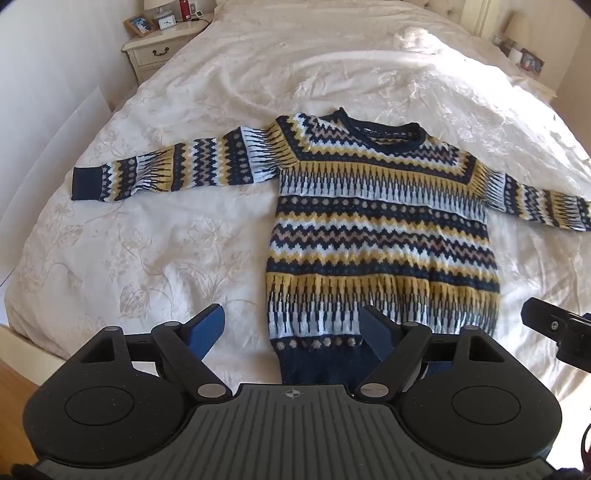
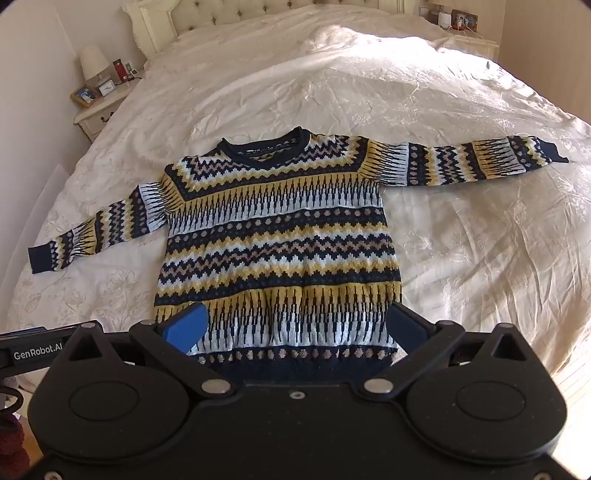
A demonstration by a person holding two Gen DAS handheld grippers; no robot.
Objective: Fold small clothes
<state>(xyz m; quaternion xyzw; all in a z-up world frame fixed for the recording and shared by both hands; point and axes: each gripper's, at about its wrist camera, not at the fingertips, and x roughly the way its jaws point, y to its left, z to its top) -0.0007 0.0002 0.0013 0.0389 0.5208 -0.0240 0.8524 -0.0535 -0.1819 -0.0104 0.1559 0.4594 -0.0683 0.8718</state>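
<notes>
This is a bedroom in a home. A wide bed [image 2: 369, 92] with a cream flowered cover fills both views, with a tufted headboard [image 2: 221, 13] at the top. At upper left a cream nightstand [image 1: 159, 48] holds a lamp [image 2: 92, 61], a small clock [image 1: 167, 23] and a framed photo [image 1: 139, 25].

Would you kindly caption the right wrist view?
Open right gripper poised over hem of flat navy-and-yellow patterned knit sweater on cream bedspread.
</notes>
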